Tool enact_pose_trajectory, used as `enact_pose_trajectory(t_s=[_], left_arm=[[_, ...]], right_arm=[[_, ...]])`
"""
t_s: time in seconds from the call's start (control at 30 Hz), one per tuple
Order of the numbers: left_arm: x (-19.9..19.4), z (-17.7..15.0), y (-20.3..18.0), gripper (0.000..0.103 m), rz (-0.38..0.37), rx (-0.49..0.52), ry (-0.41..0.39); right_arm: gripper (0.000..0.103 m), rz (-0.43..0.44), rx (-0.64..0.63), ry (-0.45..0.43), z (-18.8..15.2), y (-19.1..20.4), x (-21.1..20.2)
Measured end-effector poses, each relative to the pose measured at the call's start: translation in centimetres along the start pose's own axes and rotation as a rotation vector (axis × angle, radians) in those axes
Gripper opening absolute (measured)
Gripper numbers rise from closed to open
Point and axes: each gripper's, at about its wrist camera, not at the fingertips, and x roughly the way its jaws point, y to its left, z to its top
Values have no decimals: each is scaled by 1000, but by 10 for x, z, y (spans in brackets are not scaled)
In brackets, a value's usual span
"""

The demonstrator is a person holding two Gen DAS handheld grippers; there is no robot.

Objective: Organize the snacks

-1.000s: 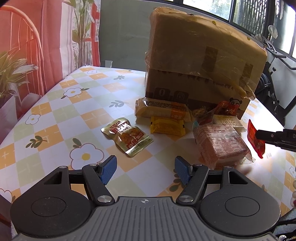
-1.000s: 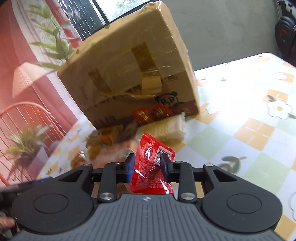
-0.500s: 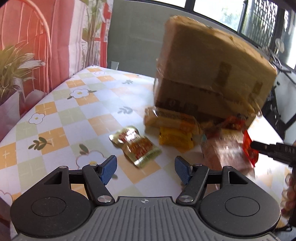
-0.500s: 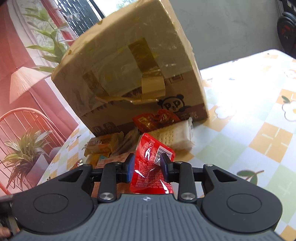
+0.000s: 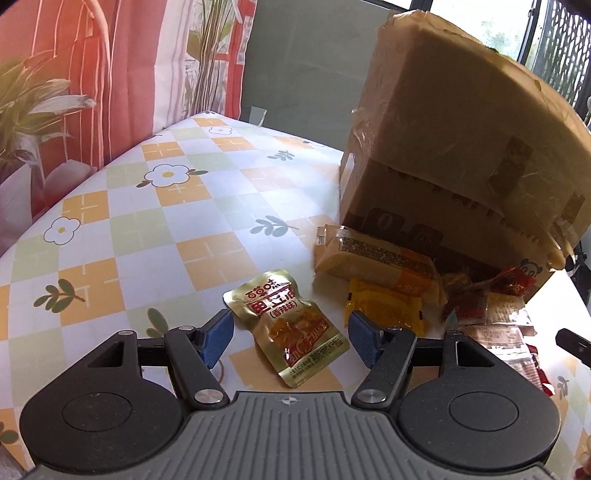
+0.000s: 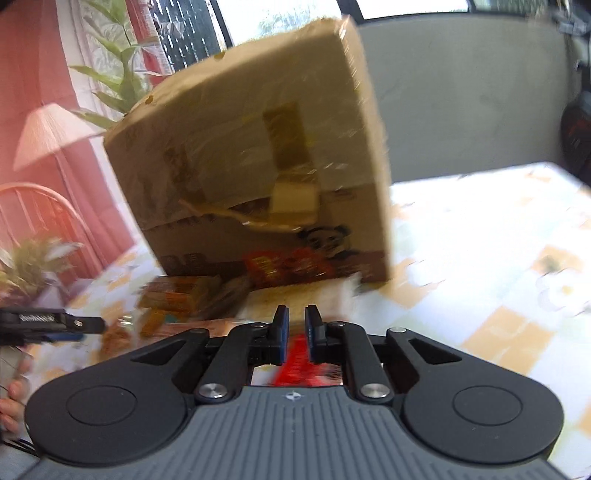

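Left gripper [image 5: 290, 338]: jaws apart, straddling the gold snack pouch [image 5: 291, 325] lying on the worktop [image 5: 177, 206] at lower centre. Right gripper [image 6: 295, 325]: jaws have just been closing and stand nearly together; the red packet [image 6: 295, 363] shows blurred below them, grip uncertain. Cardboard box [image 5: 454, 147] occupies upper right.

We see worktop [image 5: 192, 236] under checked cloth: orange, pale green, white squares, daisy and leaf prints. Far left, red-and-white curtain [image 5: 122, 74] printed with lamp and plant motifs. Behind worktop's far edge, plain grey wall [image 5: 306, 74]. Far right, window [image 5: 517, 33] with dark metal grille, green foliage outside. We note strong daylight washing out cloth on right in right wrist view [image 6: 480, 221].
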Motion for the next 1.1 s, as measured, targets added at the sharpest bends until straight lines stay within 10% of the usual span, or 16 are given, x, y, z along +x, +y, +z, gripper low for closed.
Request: enact_pose_trajectory(t_s=[0.17,0.73,1.1], left_arm=[[2,-2,4,71,23,-10,2],[-1,-12,1,71,0,-2,2],[-1,-13,0,71,-10,-19,4]], right_arm=[[46,-39,-1,80,-8,-4,3],[54,-22,-82,155,-17,11,24],[14,-6,-136,134,-22,20,26]])
